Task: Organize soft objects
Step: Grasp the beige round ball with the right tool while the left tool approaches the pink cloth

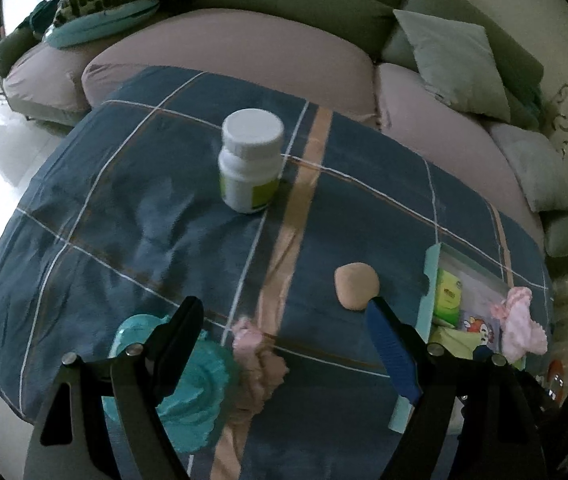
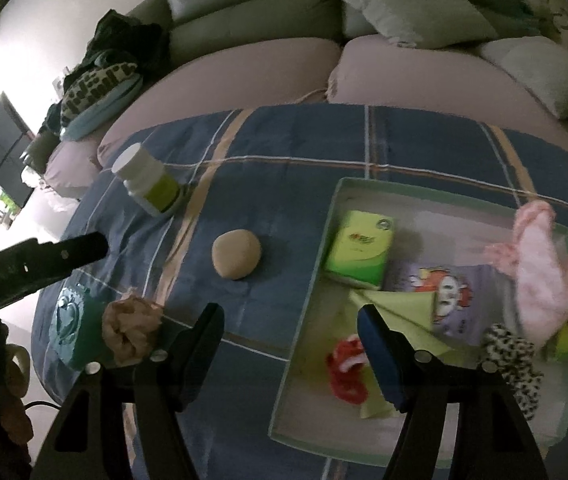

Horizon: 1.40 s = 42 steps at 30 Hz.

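A tan soft ball [image 1: 356,286] [image 2: 236,254] lies on the blue plaid cloth [image 1: 123,200]. A pink-brown scrunchie [image 1: 257,356] [image 2: 129,334] lies beside a teal ridged object [image 1: 191,392] [image 2: 73,330]. A pale green box [image 2: 324,248] [image 1: 430,280] holds a green tissue pack [image 2: 360,254], a cartoon pack [image 2: 450,296], a red scrunchie [image 2: 346,372], a black-and-white scrunchie [image 2: 514,360] and a pink cloth [image 2: 544,276] [image 1: 520,324] draped over its rim. My left gripper [image 1: 284,312] is open above the pink-brown scrunchie. My right gripper [image 2: 290,320] is open over the box's left edge.
A white pill bottle [image 1: 249,160] [image 2: 149,184] with a green label stands on the cloth. A sofa [image 1: 243,48] with grey pillows [image 1: 456,56] runs behind. Patterned cushions [image 1: 103,4] pile at the far left. The cloth's edge drops to a pale floor at left.
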### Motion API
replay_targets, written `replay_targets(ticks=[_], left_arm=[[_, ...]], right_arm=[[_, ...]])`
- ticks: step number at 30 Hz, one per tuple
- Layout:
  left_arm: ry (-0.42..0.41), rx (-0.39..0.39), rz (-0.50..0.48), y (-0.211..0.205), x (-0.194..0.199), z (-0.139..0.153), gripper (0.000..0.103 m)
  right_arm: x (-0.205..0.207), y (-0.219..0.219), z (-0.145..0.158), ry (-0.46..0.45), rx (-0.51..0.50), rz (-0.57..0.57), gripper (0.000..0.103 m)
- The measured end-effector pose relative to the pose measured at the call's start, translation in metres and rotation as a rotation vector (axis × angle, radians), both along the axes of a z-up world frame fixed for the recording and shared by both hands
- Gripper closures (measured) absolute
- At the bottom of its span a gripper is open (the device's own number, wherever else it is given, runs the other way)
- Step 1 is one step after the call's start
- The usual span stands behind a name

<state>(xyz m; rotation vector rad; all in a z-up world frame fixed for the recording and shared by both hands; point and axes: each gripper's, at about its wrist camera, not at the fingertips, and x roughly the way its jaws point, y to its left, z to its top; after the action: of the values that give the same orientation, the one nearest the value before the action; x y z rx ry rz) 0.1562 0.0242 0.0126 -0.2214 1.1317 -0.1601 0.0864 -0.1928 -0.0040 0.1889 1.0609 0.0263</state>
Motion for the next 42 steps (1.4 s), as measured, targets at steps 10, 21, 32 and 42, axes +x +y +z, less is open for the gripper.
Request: replay_targets(ticks=[10,21,32,42], left_arm=[[0.030,0.024,0.027,0.012,0.005,-0.010,0.020],[0.044,0.042,0.039,0.015,0.018,-0.015,0.020],[0.066,0.100,0.098,0.028,0.038,-0.025,0.020],[0.096,0.106,0.118,0.039,0.047,-0.038,0.020]], right_arm=[[0.006,0.011,-0.008,0.014,-0.010,0.013,0.030],[0.021,0.019,-0.011,-0.003,-0.007,0.007,0.030],[0.047,0.032,-0.017,-0.040,-0.013,0.039,0.030],[0.064,0.047,-0.039,-0.034,-0.021,0.071,0.030]])
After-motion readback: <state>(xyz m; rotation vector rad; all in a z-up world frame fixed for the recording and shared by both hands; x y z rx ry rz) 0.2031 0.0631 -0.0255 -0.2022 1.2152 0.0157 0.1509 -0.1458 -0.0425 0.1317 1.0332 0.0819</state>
